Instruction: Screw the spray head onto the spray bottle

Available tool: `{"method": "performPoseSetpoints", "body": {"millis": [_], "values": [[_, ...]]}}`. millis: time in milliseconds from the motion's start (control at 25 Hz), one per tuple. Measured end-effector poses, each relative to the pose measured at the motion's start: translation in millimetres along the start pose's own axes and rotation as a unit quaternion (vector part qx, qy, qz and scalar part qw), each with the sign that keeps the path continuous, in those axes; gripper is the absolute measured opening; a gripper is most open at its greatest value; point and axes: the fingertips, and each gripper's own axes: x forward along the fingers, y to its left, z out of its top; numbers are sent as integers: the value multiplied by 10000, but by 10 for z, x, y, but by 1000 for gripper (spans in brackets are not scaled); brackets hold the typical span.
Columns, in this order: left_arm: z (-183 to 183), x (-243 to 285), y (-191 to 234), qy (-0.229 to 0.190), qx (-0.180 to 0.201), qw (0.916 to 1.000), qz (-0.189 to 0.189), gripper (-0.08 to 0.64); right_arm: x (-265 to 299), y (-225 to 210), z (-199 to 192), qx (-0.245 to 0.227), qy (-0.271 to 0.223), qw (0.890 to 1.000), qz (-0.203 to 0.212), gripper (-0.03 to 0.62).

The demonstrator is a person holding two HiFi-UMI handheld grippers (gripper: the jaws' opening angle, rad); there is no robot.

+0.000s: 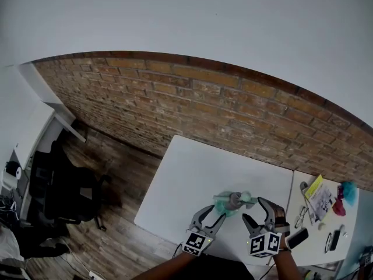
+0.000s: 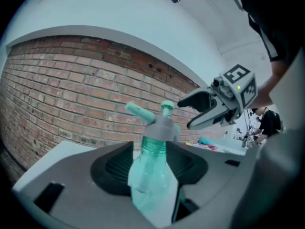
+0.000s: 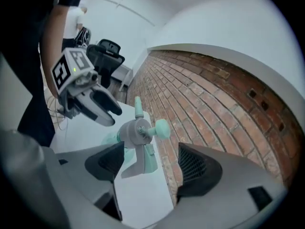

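Left gripper view alone shows spray bottle (image 2: 148, 180) inside the left claw (image 2: 151, 162).

White counter (image 1: 192, 179) sits snug against the brick wall (image 1: 233, 115). A second counter (image 1: 317, 238) butts up on its right, with a yellow booklet (image 1: 317, 194), a dark phone (image 1: 297, 238) and teal and pink bits (image 1: 344, 198) on it.

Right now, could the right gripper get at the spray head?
Probably yes: the right gripper is open and empty, the spray head just ahead of its jaws; the left gripper is round the bottle below.
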Motion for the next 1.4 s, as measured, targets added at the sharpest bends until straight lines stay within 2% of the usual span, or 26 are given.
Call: {"method": "performPoseSetpoints", "body": {"millis": [120,240,400,600,680,760,800,880,960,1040,1120,1160,1400], "values": [[-121,98,-83,70,197,9988,-453,257,10,-33,-77,429,-158,9967,667,345],[-224,171,-154,77,497,9951,-846,289,82,-75,-160,938,-217,9873,1260,344],[-244,286,-111,52,542,9937,-985,327,180,-76,-138,1478,-313,9714,1832,342],[-259,402,-158,128,639,9905,-1211,337,327,45,-95,1636,-199,9569,2390,336],[-262,433,-204,157,618,9893,-1315,337,351,59,-74,1653,-226,9530,2530,308],[-270,467,-230,202,598,9883,-1386,337,373,49,-86,1550,-229,9531,2588,169],[-272,481,-231,219,612,9882,-1387,337,380,51,-99,1499,-220,9529,2628,158],[-271,501,-221,235,641,9883,-1362,337,379,76,-108,1483,-237,9484,2791,156],[-273,525,-216,262,665,9881,-1362,337,377,97,-99,1530,-276,9422,2967,203],[-298,554,-210,328,695,9878,-1352,337,414,96,-124,1479,-233,9429,2976,206],[-341,581,-191,409,693,9883,-1299,337,455,108,-161,1286,-150,9472,2934,189],[-362,595,-177,449,686,9886,-1262,337,459,121,-168,1189,-124,9484,2936,154],[-409,682,-96,621,860,9892,-1015,325,380,182,-119,1041,21,9505,2926,121]]}}
